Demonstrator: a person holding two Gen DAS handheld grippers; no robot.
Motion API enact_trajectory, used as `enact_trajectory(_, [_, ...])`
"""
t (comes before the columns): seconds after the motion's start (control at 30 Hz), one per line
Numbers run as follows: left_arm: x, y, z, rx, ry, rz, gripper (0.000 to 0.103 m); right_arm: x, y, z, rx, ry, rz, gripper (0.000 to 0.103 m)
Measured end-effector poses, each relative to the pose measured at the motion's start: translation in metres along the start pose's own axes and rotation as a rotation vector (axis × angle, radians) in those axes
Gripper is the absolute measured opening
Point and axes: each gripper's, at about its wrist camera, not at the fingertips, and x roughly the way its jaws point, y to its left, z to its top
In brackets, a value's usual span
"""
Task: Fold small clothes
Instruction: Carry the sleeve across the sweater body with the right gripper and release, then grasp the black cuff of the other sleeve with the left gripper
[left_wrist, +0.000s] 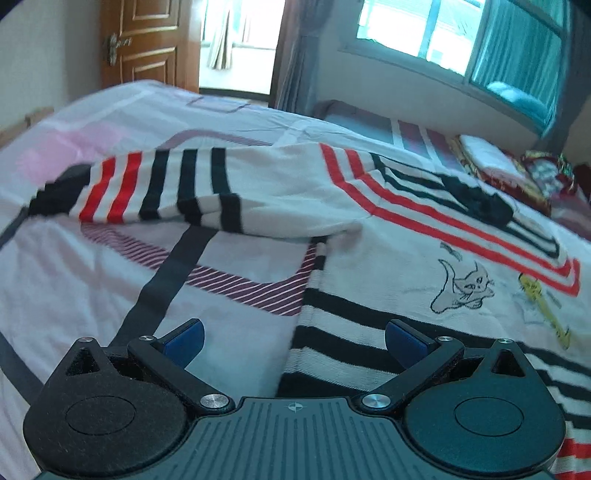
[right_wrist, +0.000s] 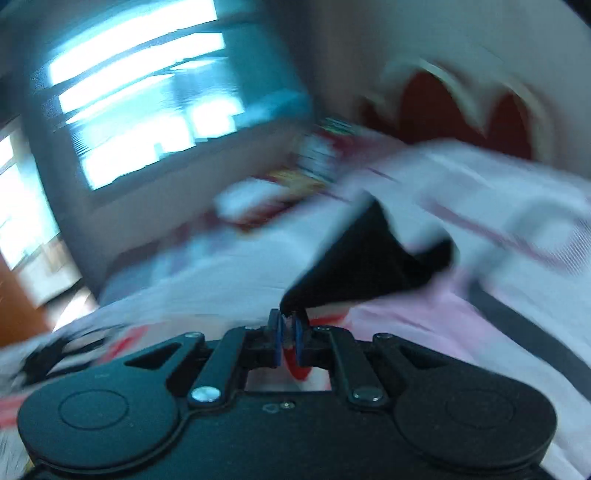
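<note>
White knit with red and black stripes, the small sweater (left_wrist: 369, 229) lies spread on the bed (left_wrist: 74, 273), over a pink and white sheet with dark bands. Its body, embroidered with a grey cat, fills the near right of the left wrist view, and one striped sleeve (left_wrist: 159, 188) reaches out to the left, its black cuff at the far left end. The left tool (left_wrist: 293, 338) hovers over the sweater's near hem with its blue pads (left_wrist: 184, 338) spread wide, one over the bare sheet and the other over the striped hem, gripping nothing. The right tool (right_wrist: 289, 338) has its pads pressed nearly together, pinching a black edge of fabric (right_wrist: 369, 266) that rises from the tips as a dark fold; the blur hides which part of the sweater this is. Behind the bed stand a window (left_wrist: 461, 37) and a wooden door (left_wrist: 147, 44).
</note>
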Motion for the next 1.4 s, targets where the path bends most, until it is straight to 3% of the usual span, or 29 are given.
enact_trajectory(0.1, [-0.006, 0.009, 0.000, -0.014, -0.006, -0.038, 0.103, 0.006, 0.078, -0.014, -0.150, 0.044, 0.171, 0.007])
enact_trajectory(0.23, [-0.013, 0.019, 0.001, -0.008, -0.010, -0.035, 0.103, 0.029, 0.158, -0.057, -0.239, 0.205, 0.368, 0.007])
enact_trajectory(0.27, [-0.014, 0.022, 0.002, -0.010, -0.013, -0.037, 0.103, 0.037, 0.173, -0.072, -0.269, 0.257, 0.393, 0.008])
enact_trajectory(0.3, [-0.016, 0.024, 0.003, -0.017, -0.020, -0.041, 0.103, 0.043, 0.186, -0.089, -0.309, 0.291, 0.401, 0.015])
enact_trajectory(0.37, [-0.017, 0.027, 0.006, -0.041, -0.024, -0.084, 0.103, 0.036, 0.202, -0.105, -0.402, 0.242, 0.377, 0.023])
enact_trajectory(0.47, [-0.006, 0.017, 0.011, -0.093, -0.013, -0.187, 0.103, 0.033, 0.197, -0.103, -0.376, 0.257, 0.437, 0.045])
enact_trajectory(0.57, [0.016, -0.015, 0.023, -0.100, -0.002, -0.319, 0.103, 0.033, 0.188, -0.100, -0.363, 0.275, 0.450, 0.046])
enact_trajectory(0.67, [0.041, -0.065, 0.040, -0.042, 0.006, -0.457, 0.103, 0.041, 0.192, -0.095, -0.319, 0.277, 0.460, 0.044])
enact_trajectory(0.77, [0.069, -0.116, 0.054, 0.035, 0.033, -0.572, 0.103, 0.021, 0.173, -0.083, -0.202, 0.212, 0.468, 0.044])
enact_trajectory(0.9, [0.114, -0.167, 0.066, 0.092, 0.106, -0.658, 0.103, -0.001, 0.137, -0.079, -0.030, 0.183, 0.425, 0.045])
enact_trajectory(0.97, [0.132, -0.183, 0.069, 0.105, 0.145, -0.665, 0.102, -0.009, 0.117, -0.079, 0.050, 0.184, 0.406, 0.045])
enact_trajectory(1.0, [0.139, -0.191, 0.070, 0.115, 0.161, -0.664, 0.096, -0.013, 0.110, -0.079, 0.075, 0.181, 0.395, 0.045])
enact_trajectory(1.03, [0.147, -0.199, 0.070, 0.129, 0.184, -0.663, 0.082, -0.016, 0.102, -0.079, 0.097, 0.177, 0.383, 0.045])
enact_trajectory(1.07, [0.152, -0.207, 0.068, 0.147, 0.211, -0.665, 0.060, -0.020, 0.094, -0.079, 0.118, 0.173, 0.372, 0.045])
enact_trajectory(1.23, [0.160, -0.226, 0.060, 0.209, 0.207, -0.659, 0.058, -0.033, 0.070, -0.076, 0.212, 0.152, 0.337, 0.047])
enact_trajectory(1.27, [0.161, -0.225, 0.060, 0.205, 0.205, -0.655, 0.037, -0.034, 0.067, -0.075, 0.227, 0.149, 0.334, 0.047])
enact_trajectory(1.3, [0.163, -0.227, 0.061, 0.214, 0.205, -0.620, 0.007, -0.036, 0.064, -0.074, 0.237, 0.147, 0.330, 0.047])
enact_trajectory(1.37, [0.162, -0.219, 0.066, 0.198, 0.212, -0.617, 0.007, -0.035, 0.063, -0.074, 0.240, 0.147, 0.320, 0.047])
enact_trajectory(1.4, [0.153, -0.217, 0.070, 0.221, 0.175, -0.603, 0.007, -0.035, 0.062, -0.075, 0.240, 0.149, 0.318, 0.047])
